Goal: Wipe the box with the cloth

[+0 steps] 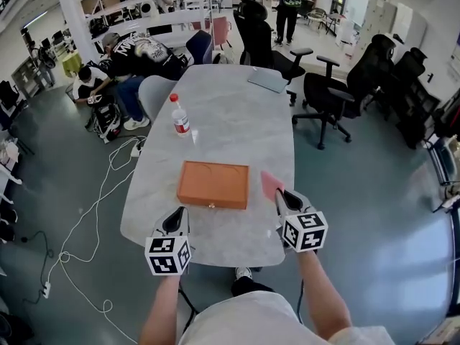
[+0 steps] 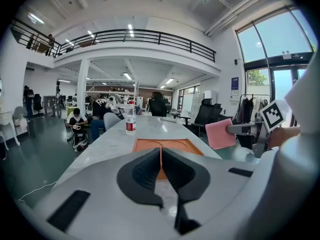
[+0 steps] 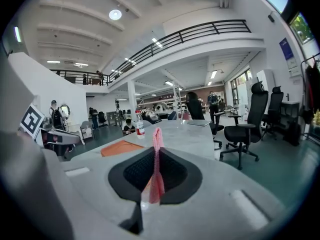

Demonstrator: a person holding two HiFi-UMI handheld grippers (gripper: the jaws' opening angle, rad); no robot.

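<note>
A flat orange box [image 1: 213,184] lies on the grey table [image 1: 237,113] near its front edge; it also shows as the orange box [image 2: 170,145] and the orange box [image 3: 120,147] in the gripper views. My right gripper [image 1: 284,199] is shut on a pink cloth [image 1: 271,185], held upright just right of the box; the pink cloth [image 3: 156,164] stands edge-on between the jaws, and the pink cloth [image 2: 220,133] shows from the left too. My left gripper [image 1: 175,222] hovers in front of the box's left corner, jaws closed with nothing in them [image 2: 161,170].
A plastic water bottle [image 1: 180,116] stands behind the box. A laptop [image 1: 267,80] lies at the far end. Office chairs [image 1: 327,95] stand right of the table. People sit on the floor at far left [image 1: 93,85]. Cables [image 1: 86,221] trail on the floor.
</note>
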